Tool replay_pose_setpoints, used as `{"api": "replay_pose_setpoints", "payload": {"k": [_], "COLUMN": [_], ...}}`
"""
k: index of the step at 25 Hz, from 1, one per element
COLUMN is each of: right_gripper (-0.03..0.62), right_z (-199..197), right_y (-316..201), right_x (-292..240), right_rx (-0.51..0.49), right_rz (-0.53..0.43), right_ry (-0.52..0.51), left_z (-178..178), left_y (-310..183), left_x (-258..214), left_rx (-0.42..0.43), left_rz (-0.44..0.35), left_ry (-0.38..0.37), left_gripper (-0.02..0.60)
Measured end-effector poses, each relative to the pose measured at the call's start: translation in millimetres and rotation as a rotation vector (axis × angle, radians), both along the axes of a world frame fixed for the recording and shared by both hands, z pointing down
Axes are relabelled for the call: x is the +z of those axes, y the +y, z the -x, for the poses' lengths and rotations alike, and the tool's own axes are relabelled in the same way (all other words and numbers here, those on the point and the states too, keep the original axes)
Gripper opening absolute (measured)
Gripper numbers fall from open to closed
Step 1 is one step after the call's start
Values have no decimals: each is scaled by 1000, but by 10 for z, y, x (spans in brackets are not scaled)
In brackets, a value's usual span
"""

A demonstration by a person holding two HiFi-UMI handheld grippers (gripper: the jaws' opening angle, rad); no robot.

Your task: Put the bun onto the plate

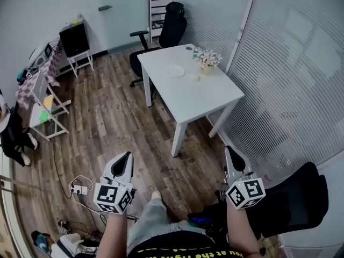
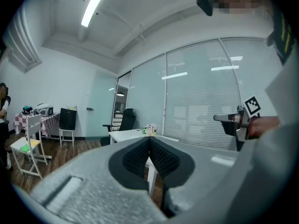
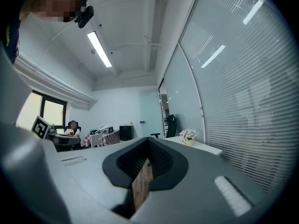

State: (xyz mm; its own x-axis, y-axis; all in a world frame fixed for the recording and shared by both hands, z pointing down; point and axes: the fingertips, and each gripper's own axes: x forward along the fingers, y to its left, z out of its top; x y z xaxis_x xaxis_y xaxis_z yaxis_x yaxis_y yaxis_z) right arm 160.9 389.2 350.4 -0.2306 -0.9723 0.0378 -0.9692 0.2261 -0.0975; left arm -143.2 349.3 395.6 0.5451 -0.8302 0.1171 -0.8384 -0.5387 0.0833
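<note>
The bun lies on the white table as a small, pale lump, too far off to show any detail. It sits just beside the plate, not on it, with the flower pot near it on the window side. A black office chair stands at the table's far end. Well apart from the table, over the wooden floor, the person holds both forearms out, side by side, with the tools pointing roughly level toward the table. The left gripper has its jaws pressed together on nothing. The right gripper is the same, with its pads meeting and nothing between them.
</note>
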Motion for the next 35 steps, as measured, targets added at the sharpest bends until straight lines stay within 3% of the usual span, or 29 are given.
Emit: {"api": "replay_pose_setpoints", "payload": {"k": [23,35], "right_gripper": [6,6], "right_z": [351,482], "right_y": [-1664,-2005], "right_x": [26,155], "right_rx": [58,53], "right_rz": [6,23], "right_ry": [-9,-22], "left_z": [282,405], "left_y": [-1816,-2084], "left_x": [69,164], "left_rx": [77,93], "left_rz": [15,34], "left_ry": [-4,-19], "left_gripper": [3,3]}}
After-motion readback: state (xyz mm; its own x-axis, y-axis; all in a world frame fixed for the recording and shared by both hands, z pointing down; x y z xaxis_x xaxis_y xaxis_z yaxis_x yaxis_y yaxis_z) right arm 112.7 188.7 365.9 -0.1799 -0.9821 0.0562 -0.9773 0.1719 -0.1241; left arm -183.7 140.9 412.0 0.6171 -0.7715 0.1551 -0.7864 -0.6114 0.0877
